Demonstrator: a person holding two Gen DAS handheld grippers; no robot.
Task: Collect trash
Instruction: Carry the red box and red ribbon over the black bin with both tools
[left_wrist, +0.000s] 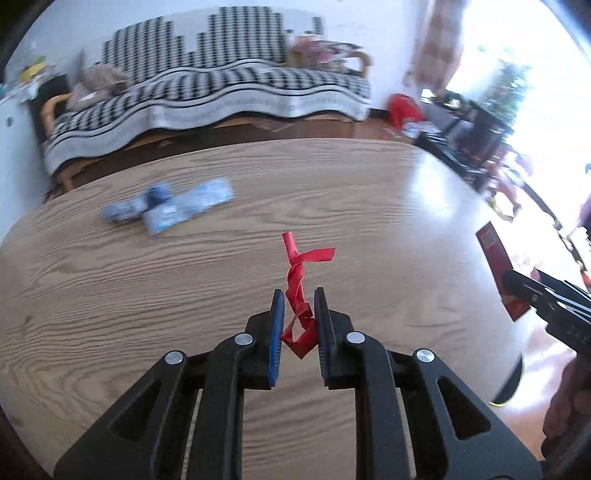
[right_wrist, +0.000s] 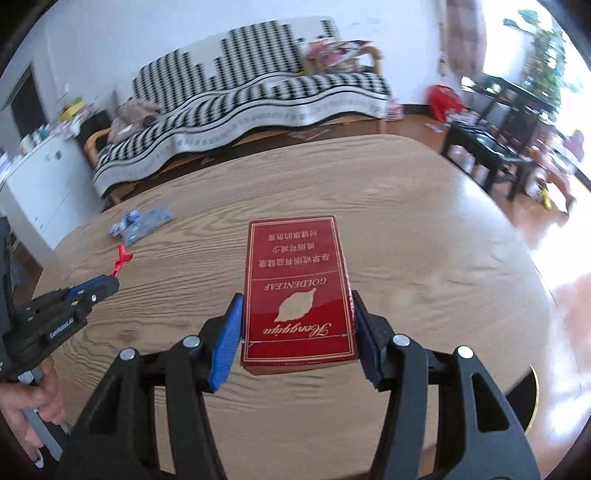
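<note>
Blue-padded left tongs (left_wrist: 299, 314) pinch a crinkled red ribbon (left_wrist: 297, 280); right tongs (right_wrist: 297, 326) clamp a glossy red cigarette box (right_wrist: 297, 291). Blue wrappers (left_wrist: 173, 206) lie near the grained wooden worktop's (left_wrist: 388, 206) far edge.

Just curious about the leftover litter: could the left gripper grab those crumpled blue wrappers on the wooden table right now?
Probably not yet. The left gripper is shut on a red plastic ribbon, so its jaws are occupied. The crumpled blue wrappers lie unobstructed on the wooden table.
</note>
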